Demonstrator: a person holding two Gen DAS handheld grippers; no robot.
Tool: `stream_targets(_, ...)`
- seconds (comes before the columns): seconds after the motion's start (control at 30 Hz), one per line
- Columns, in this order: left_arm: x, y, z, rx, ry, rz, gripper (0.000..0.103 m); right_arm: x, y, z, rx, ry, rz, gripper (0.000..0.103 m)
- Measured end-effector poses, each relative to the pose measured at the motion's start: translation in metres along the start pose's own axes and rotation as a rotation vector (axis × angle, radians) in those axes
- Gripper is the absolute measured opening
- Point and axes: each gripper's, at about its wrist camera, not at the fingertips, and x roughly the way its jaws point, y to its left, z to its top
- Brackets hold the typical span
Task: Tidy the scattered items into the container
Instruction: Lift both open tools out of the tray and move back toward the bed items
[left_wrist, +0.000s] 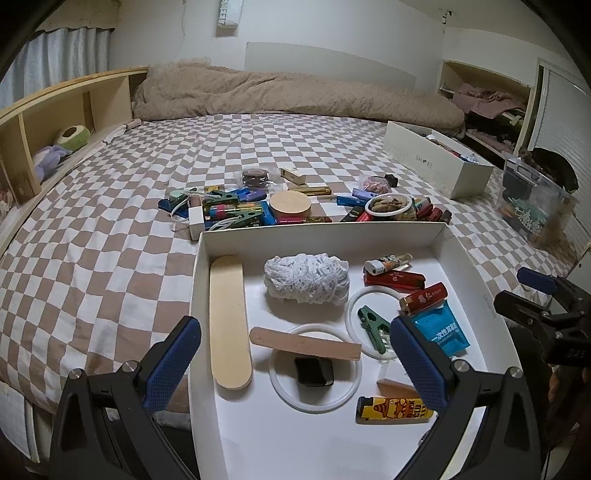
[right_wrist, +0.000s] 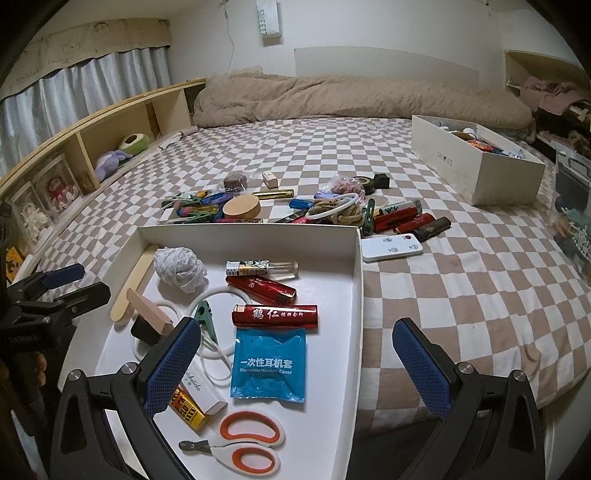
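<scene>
Grippers are both hovering wide open and empty over the white tray (right_wrist: 354, 280), so the right gripper (right_wrist: 295, 365) is best reaching past its far-right corner for the remote (right_wrist: 391, 248) lying flat on the bed (right_wrist: 461, 280), pinching its long edges.

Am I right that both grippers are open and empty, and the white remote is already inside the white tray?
Not quite. The white remote lies on the checkered bedspread just outside the white tray, as the right wrist view shows. The left gripper and right gripper are indeed open and empty.
</scene>
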Motion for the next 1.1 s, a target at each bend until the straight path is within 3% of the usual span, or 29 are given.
stream_targets(0.33, 0.007, 0.007, 0.002, 0.014, 0.016, 0.02, 0.103, 0.003, -0.008, -0.001, -0.009, 0.031, 0.017, 0.103)
stream_targets(0.53, 0.007, 0.015, 0.007, 0.022, 0.011, 0.041, 0.103, 0.002, -0.024, 0.0, -0.003, 0.034, -0.015, 0.103)
stream_targets(1.1, 0.001, 0.095, 0.015, -0.087, 0.003, 0.222, 0.103, 0.001, -0.11, -0.006, 0.158, 0.07, -0.146, 0.103)
